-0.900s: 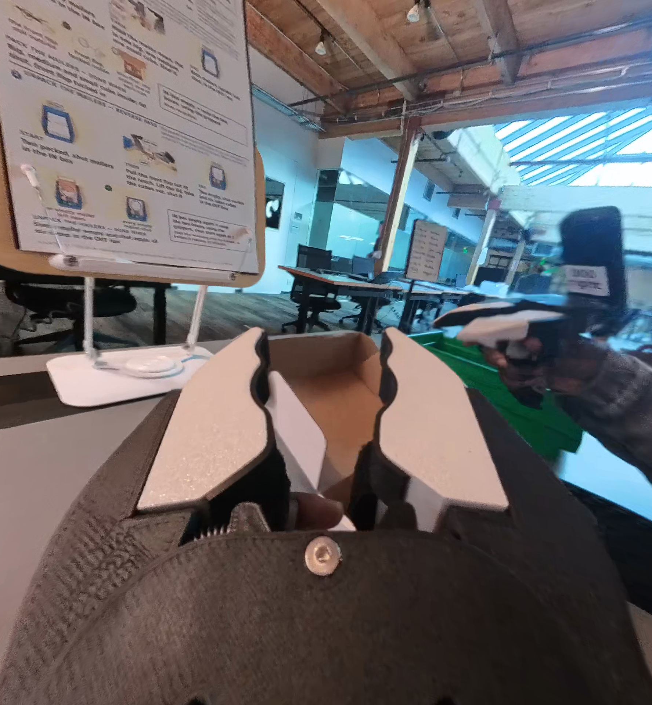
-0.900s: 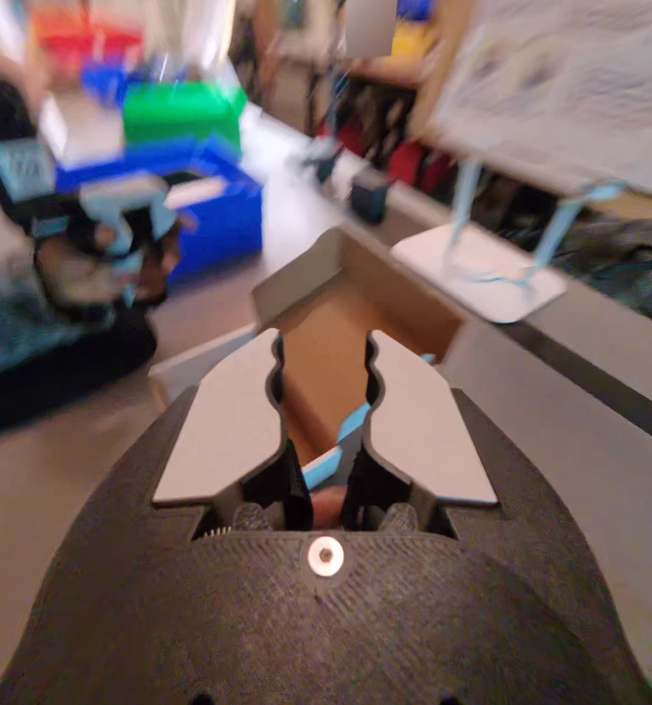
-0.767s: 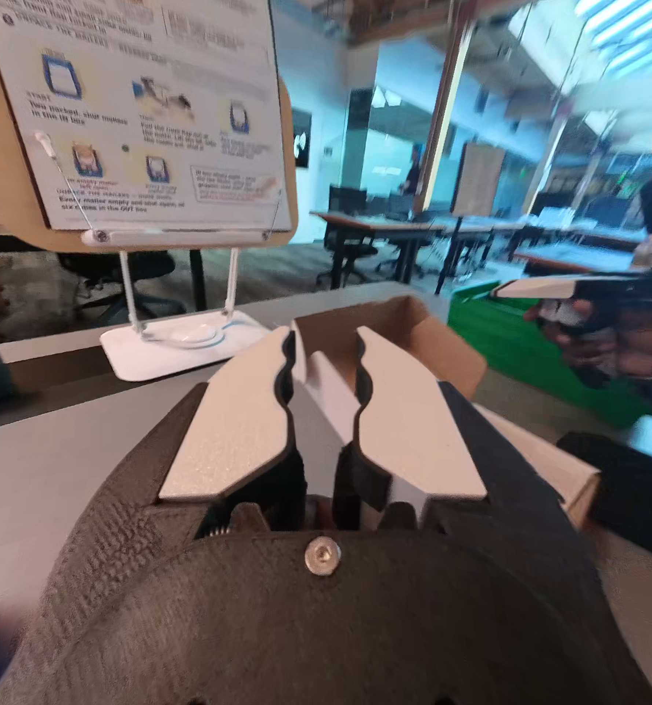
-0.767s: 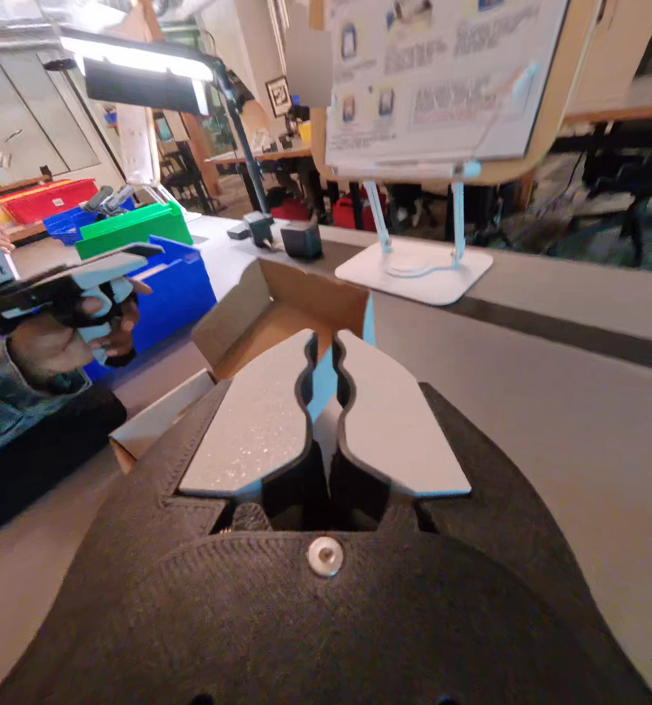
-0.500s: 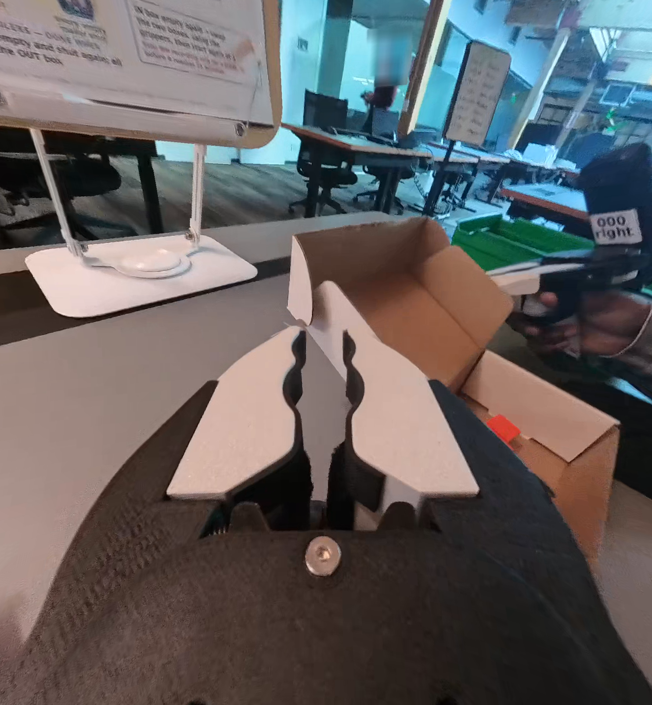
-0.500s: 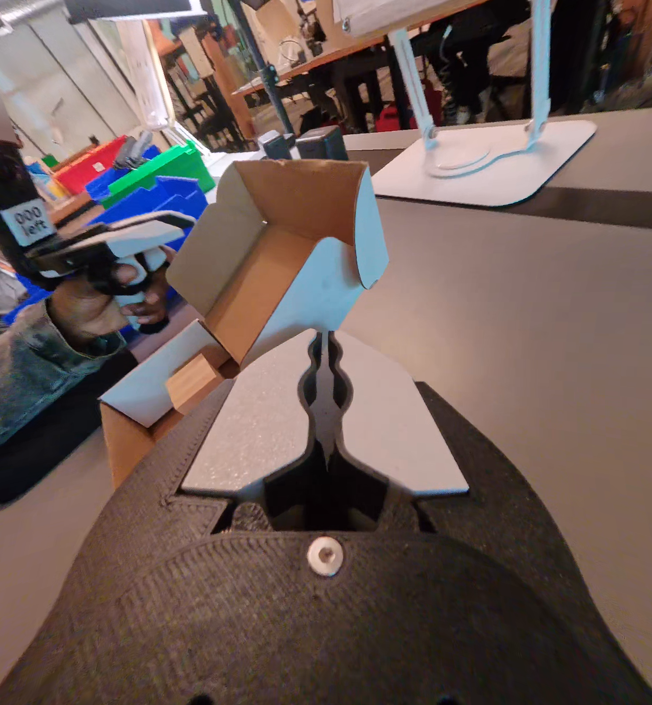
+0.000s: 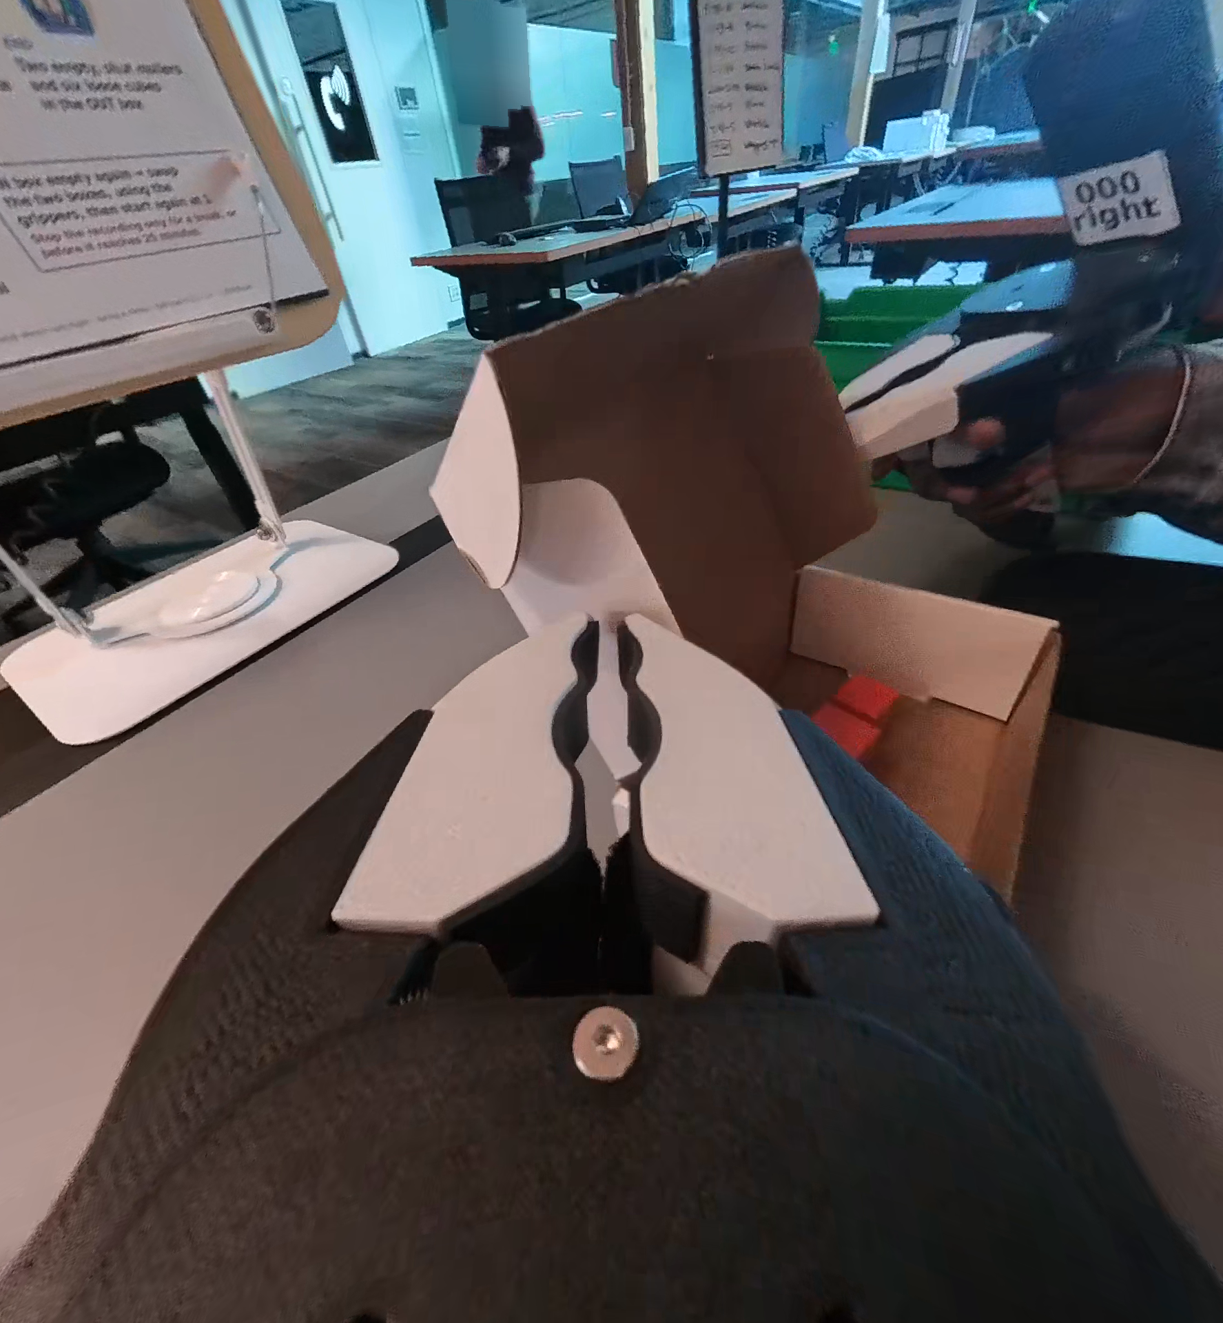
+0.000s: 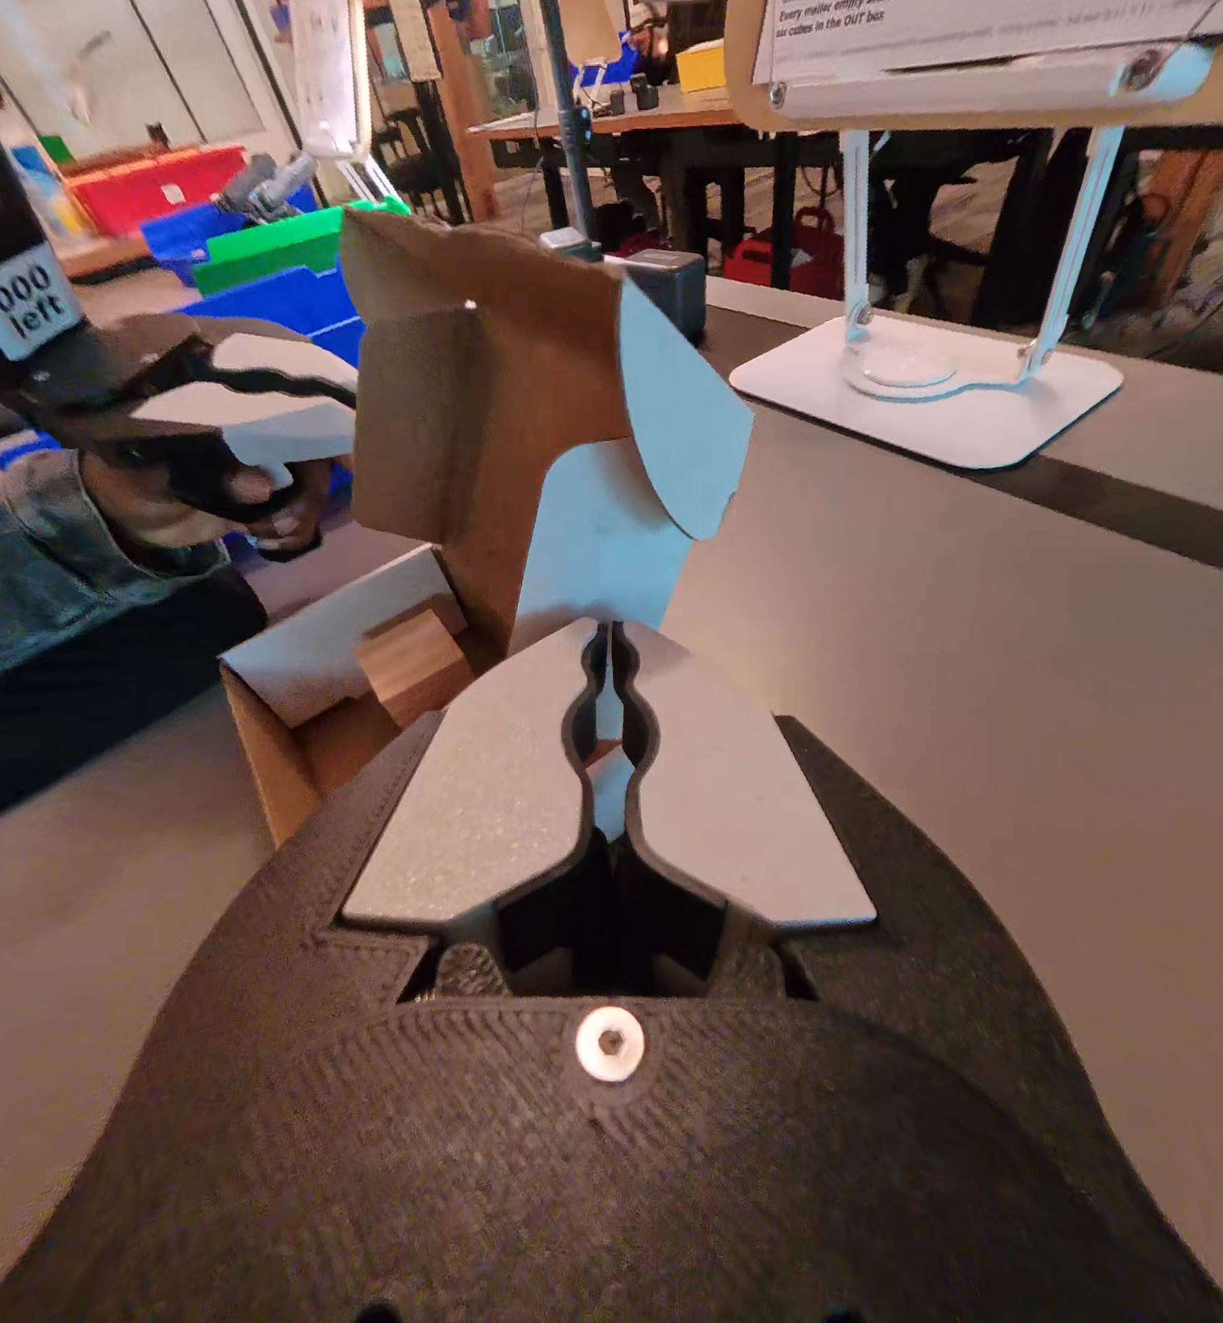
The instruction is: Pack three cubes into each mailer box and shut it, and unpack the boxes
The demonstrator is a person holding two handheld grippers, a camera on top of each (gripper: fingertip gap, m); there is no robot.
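Observation:
An open cardboard mailer box stands on the grey table, white outside and brown inside. Its lid is raised nearly upright. My left gripper is shut on the lid's white left side flap. My right gripper is shut on the lid's right side flap. A red cube lies inside the box; a wooden cube shows in the right wrist view. Each gripper also shows in the other's view, right and left, beside the lid. The box partly hides its contents.
A white document stand with a printed sheet stands behind the box, also in the right wrist view. A green bin is to the right. Blue, green and red bins are to the left. A small black device sits behind. The tips of one gripper are about 15 cm away from the tips of the other.
Both grippers have closed from open onto the lid's side flaps. The lid has swung up from leaning back to nearly upright, and both grippers have drawn back with it.

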